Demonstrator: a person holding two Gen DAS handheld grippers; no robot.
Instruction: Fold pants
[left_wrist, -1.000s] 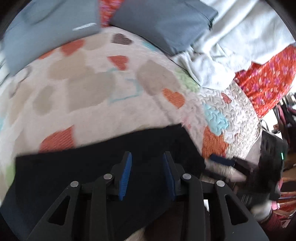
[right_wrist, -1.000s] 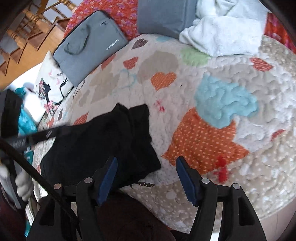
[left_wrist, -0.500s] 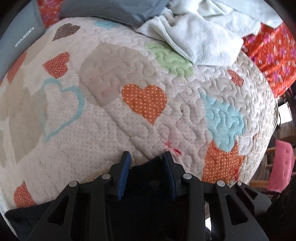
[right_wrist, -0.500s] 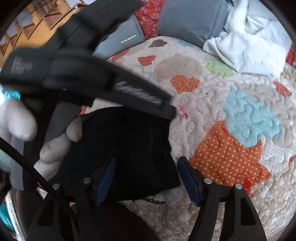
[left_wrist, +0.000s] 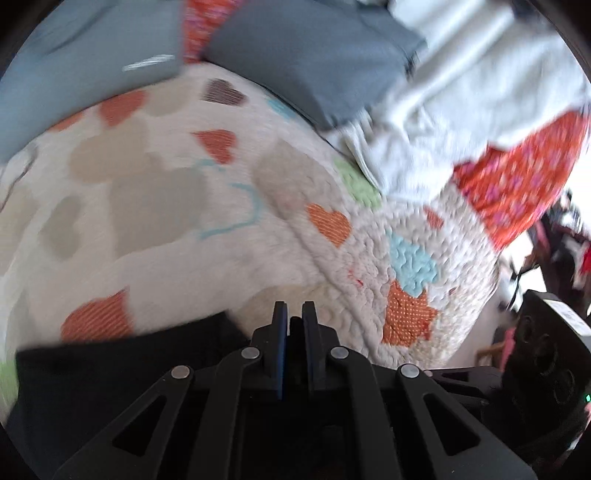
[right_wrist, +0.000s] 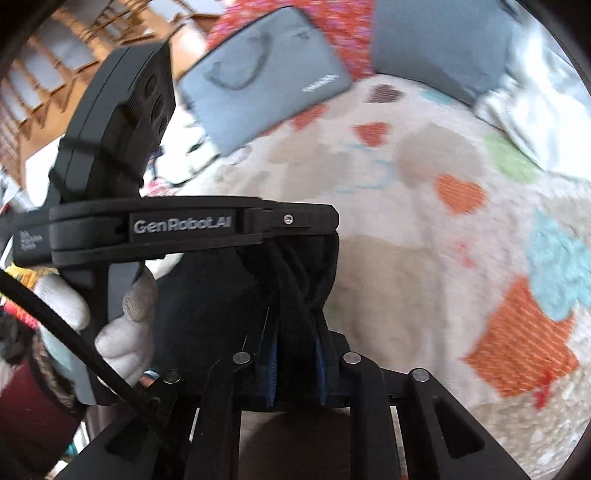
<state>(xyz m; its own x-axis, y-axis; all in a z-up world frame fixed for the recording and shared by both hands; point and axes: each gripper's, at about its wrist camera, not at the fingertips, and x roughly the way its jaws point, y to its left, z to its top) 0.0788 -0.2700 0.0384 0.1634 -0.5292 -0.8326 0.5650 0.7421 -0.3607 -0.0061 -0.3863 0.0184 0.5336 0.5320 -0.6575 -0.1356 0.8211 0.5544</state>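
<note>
The black pants (left_wrist: 110, 373) lie at the near edge of a quilted bedspread with heart patches (left_wrist: 229, 206). My left gripper (left_wrist: 293, 317) is shut on a fold of the black cloth at the pants' right end. In the right wrist view my right gripper (right_wrist: 295, 332) is shut on a bunched part of the black pants (right_wrist: 295, 273), which rise between its fingers. The left gripper's body (right_wrist: 192, 225) crosses that view just above the bunch, held by a gloved hand (right_wrist: 122, 332).
A grey laptop bag (right_wrist: 266, 74) and a grey pillow (left_wrist: 314, 55) lie at the far side of the bed. A white towel (left_wrist: 461, 99) and red floral fabric (left_wrist: 524, 173) lie at the far right. The bed's edge drops off on the right.
Both grippers have closed on the pants; they were open half a second ago. The left gripper has swung back over the pants' edge, close beside the right one.
</note>
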